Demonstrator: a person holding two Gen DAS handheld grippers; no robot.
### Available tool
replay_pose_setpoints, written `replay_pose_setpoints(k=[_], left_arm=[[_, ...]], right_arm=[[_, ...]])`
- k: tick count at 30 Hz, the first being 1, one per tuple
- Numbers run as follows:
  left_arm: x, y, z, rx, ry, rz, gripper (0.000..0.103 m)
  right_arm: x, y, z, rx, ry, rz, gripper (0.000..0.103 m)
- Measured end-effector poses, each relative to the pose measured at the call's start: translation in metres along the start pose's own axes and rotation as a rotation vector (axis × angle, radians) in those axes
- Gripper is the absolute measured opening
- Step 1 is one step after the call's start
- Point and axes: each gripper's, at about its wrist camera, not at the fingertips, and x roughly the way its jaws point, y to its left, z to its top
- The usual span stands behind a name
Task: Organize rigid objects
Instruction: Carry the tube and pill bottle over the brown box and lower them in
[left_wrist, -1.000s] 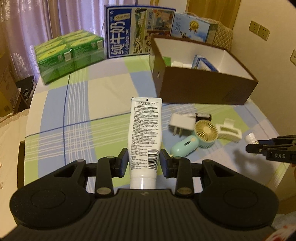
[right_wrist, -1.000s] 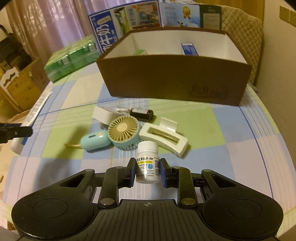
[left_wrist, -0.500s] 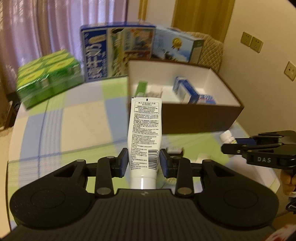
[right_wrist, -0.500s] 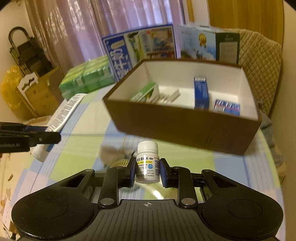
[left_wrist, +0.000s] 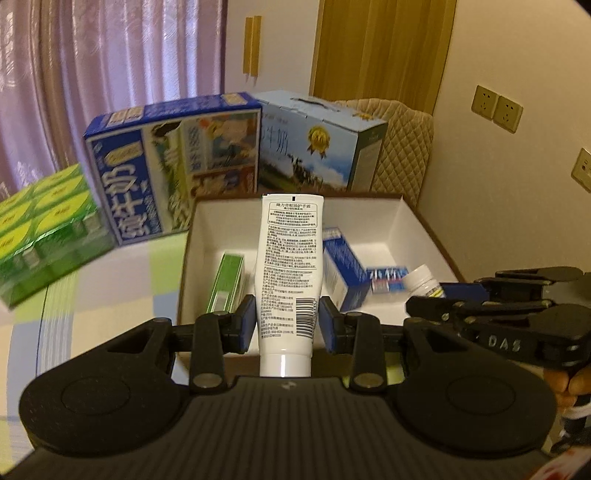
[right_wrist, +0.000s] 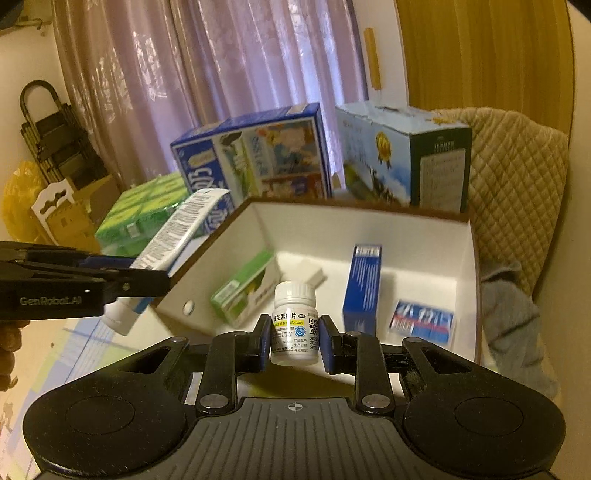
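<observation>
My left gripper (left_wrist: 287, 325) is shut on a white hand-cream tube (left_wrist: 289, 266), held up over the near wall of the brown box (left_wrist: 430, 230). My right gripper (right_wrist: 295, 341) is shut on a small white pill bottle (right_wrist: 295, 321), held above the box's near side (right_wrist: 218, 258). Inside the white-lined box lie a green carton (left_wrist: 227, 282), a blue carton (left_wrist: 341, 264) and a small blue-red packet (left_wrist: 388, 278). The right gripper with the bottle (left_wrist: 423, 280) shows at the right of the left wrist view. The left gripper with the tube (right_wrist: 173, 240) shows at the left of the right wrist view.
Two large milk cartons (left_wrist: 177, 166) (left_wrist: 317, 147) stand behind the box. A green pack (left_wrist: 40, 218) lies at the left on the checked tablecloth (left_wrist: 110, 291). A quilted chair back (right_wrist: 513, 177) and a wall with sockets (left_wrist: 496, 109) stand to the right.
Both grippers have risen and moved forward from the table to above the box, each carrying its object. The fan, plug and hair clip have dropped out of view.
</observation>
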Motion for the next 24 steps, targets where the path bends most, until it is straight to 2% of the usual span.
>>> replay_pose_setpoints(k=[9,18,24], left_arm=[[0.061,-0.011,0.029,-0.007,0.059,0.0,0.031],[0.116,-0.001,0.015,-0.05,0.185,-0.015,0.031],[0.136,0.004,0.002,-0.061,0.252,-0.018,0.031]], right_arm=[[0.04,-0.019,0.021,-0.014,0.028,0.009,0.024],[0.081,-0.034,0.011,0.01,0.123,0.004,0.024],[0.095,-0.038,0.004,0.018,0.163,0.012,0.024]])
